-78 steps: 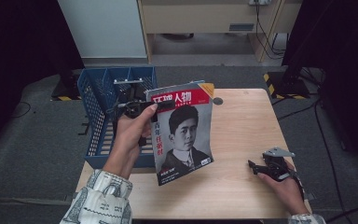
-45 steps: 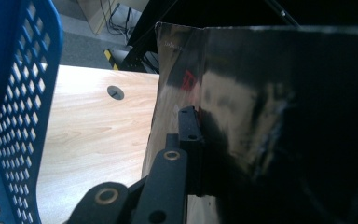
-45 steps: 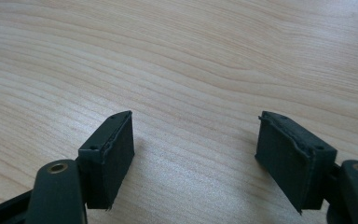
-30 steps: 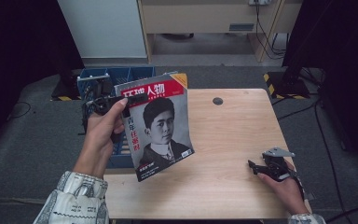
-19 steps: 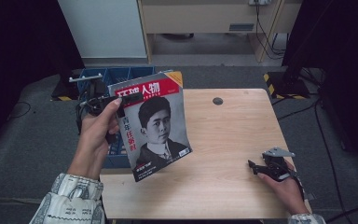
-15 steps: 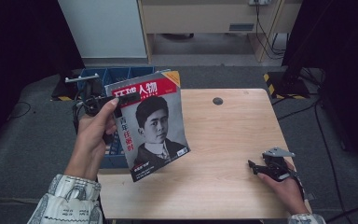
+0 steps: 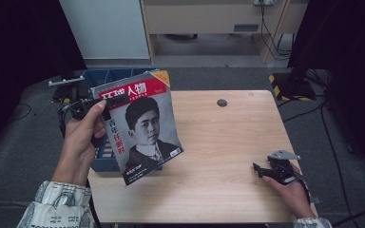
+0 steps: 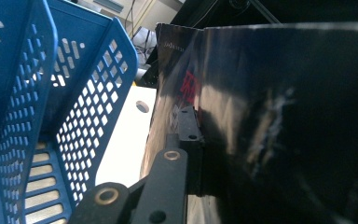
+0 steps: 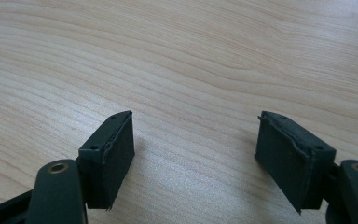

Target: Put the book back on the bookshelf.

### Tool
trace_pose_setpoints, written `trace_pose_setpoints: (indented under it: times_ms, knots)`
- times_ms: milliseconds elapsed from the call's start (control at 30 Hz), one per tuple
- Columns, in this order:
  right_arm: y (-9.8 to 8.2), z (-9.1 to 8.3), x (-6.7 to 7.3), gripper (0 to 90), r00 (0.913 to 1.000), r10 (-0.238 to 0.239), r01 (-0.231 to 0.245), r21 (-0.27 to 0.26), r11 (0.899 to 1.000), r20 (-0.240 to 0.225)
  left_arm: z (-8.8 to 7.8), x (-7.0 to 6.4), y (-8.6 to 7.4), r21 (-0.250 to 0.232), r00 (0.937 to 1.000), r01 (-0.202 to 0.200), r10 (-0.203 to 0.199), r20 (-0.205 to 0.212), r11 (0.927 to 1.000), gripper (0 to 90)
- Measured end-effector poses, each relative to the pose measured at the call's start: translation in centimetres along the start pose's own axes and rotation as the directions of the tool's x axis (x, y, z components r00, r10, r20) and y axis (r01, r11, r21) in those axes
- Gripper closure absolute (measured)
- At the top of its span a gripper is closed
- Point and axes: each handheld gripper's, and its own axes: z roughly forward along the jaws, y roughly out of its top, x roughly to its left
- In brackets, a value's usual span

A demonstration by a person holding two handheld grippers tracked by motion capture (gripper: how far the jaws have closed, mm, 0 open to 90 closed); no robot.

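glossy paper magazine, matt wooden table

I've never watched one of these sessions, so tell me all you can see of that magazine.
The magazine is a thin glossy issue: red title band with white characters, black-and-white portrait of a person in a suit. It is held upright and tilted, off the table, its top edge pinched in the left gripper, beside a blue basket.

I stand at a light wooden table with a small round hole in its top. Grey carpeted floor spreads around it. Ahead stand a pale white cabinet panel and a beige wooden desk trailing cables. Both sides lie in dark shadow.
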Motion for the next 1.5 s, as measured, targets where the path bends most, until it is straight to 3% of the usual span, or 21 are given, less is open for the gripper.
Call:
trace_pose_setpoints:
  times_ms: [733,967,1100,1500]
  knots:
    - [0.0,0.0,0.0,27.8,1.0000,0.000,0.000,0.000,1.000,0.000,-2.4,0.4,1.1,-0.049,0.9999,0.014,-0.013,0.007,0.9987,86.6]
    - [0.0,0.0,0.0,27.8,1.0000,0.000,0.000,0.000,1.000,0.000,-3.7,0.2,1.4,-0.060,0.9999,-0.008,0.007,-0.010,0.9982,86.6]
    - [0.0,0.0,0.0,27.8,1.0000,0.000,0.000,0.000,1.000,0.000,-4.4,0.9,1.6,-0.078,0.9996,0.009,-0.011,-0.025,0.9969,86.6]
    - [0.0,0.0,0.0,27.8,1.0000,0.000,0.000,0.000,1.000,0.000,-6.4,2.2,2.0,-0.101,0.9980,0.009,-0.015,-0.061,0.9948,86.6]
